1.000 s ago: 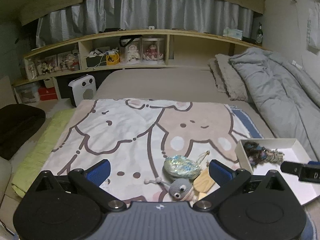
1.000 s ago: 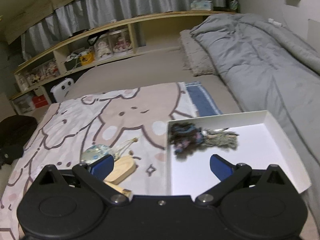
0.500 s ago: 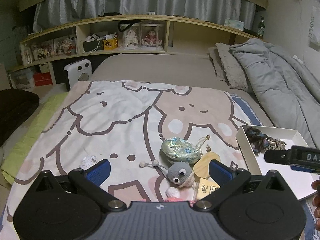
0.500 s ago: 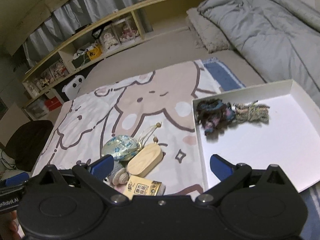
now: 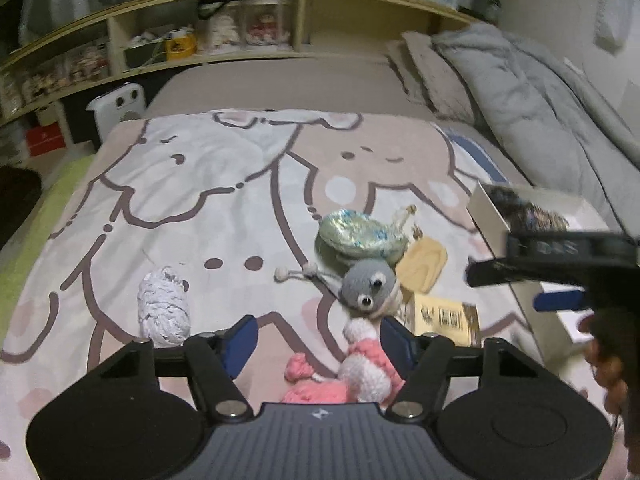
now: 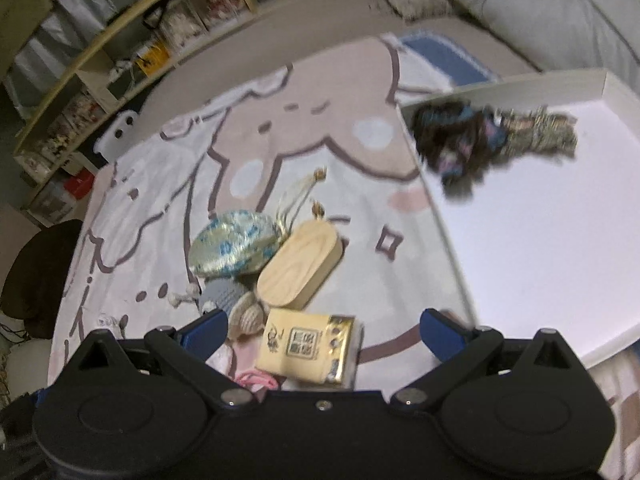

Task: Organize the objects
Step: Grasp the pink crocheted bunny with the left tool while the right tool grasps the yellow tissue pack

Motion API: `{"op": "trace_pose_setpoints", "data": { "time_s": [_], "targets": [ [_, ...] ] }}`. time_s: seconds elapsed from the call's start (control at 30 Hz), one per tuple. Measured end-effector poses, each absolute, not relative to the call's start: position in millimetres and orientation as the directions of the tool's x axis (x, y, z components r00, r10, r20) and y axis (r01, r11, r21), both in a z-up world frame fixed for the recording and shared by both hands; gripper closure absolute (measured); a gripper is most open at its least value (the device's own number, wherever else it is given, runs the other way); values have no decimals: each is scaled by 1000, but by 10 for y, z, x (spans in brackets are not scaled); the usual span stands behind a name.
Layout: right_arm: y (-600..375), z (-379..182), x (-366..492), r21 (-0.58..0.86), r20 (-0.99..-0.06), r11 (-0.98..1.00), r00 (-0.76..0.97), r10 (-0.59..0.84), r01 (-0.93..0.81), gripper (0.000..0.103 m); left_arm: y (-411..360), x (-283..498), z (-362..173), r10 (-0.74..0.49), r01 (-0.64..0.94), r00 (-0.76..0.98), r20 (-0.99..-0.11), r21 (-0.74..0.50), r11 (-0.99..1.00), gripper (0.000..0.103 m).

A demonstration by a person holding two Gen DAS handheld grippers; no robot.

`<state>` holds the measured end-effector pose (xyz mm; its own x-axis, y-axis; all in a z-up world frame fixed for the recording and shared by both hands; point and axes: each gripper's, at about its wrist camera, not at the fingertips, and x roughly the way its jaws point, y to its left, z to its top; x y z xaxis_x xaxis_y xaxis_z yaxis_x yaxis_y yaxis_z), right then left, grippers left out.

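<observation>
Left of the white tray (image 6: 520, 240) lies the toy pile; the left gripper (image 5: 318, 338) hangs open over the pink knit toy (image 5: 360, 372). The right gripper (image 6: 324, 330), also open, is above the yellow packet (image 6: 308, 346). Next seems closing on one, then carrying it to the tray.

At twelve o'clock I see a long wooden shelf (image 5: 248, 12) crowded with jars. A grey duvet (image 5: 532, 92) and a pillow (image 5: 432, 72) lie at two o'clock.

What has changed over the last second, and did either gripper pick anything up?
Both grippers, open and empty, moved down toward the pile: the left gripper now nears the pink toy, the right gripper the gold packet. Nothing was grasped. The pouch, wooden case and tray stayed put.
</observation>
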<state>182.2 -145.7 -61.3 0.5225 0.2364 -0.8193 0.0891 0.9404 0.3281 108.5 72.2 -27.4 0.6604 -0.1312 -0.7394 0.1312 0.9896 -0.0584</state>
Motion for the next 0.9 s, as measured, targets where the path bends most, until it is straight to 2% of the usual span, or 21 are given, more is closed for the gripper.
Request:
{"op": "trace_pose_setpoints", "data": {
  "time_s": [0.23,0.47,0.6,0.63,0.7,0.73,0.83,0.9],
  "targets": [
    [-1247,-869,1959,308,-867,938,452,209,157,6,702,1083,-362,-183,259,621,-762,-22,966,51],
    [-1058,-1036,2012,278,-891,947,411,192,159,7,598,1132,-527,-204,350,575,-793,13,937,54],
    [-994,-1146,2041,231,-909,960,388,153,161,11,510,1185,-644,-215,393,539,-815,18,919,54],
    [-989,-1159,2041,216,-910,965,388,144,151,12,483,1200,-677,-214,404,530,-821,23,915,55],
    [-996,-1152,2021,187,-910,977,394,132,104,23,451,1221,-724,-223,425,514,-828,20,905,56],
    [-1007,-1136,2002,178,-908,981,396,134,76,25,436,1231,-734,-236,436,502,-832,8,900,61],
    [-1078,-1088,1928,155,-911,988,386,144,-3,27,393,1244,-737,-264,465,480,-836,-13,885,69],
    [-1142,-1056,1867,133,-912,989,383,145,-56,28,359,1235,-738,-262,478,474,-841,-5,879,69]
  ]
}}
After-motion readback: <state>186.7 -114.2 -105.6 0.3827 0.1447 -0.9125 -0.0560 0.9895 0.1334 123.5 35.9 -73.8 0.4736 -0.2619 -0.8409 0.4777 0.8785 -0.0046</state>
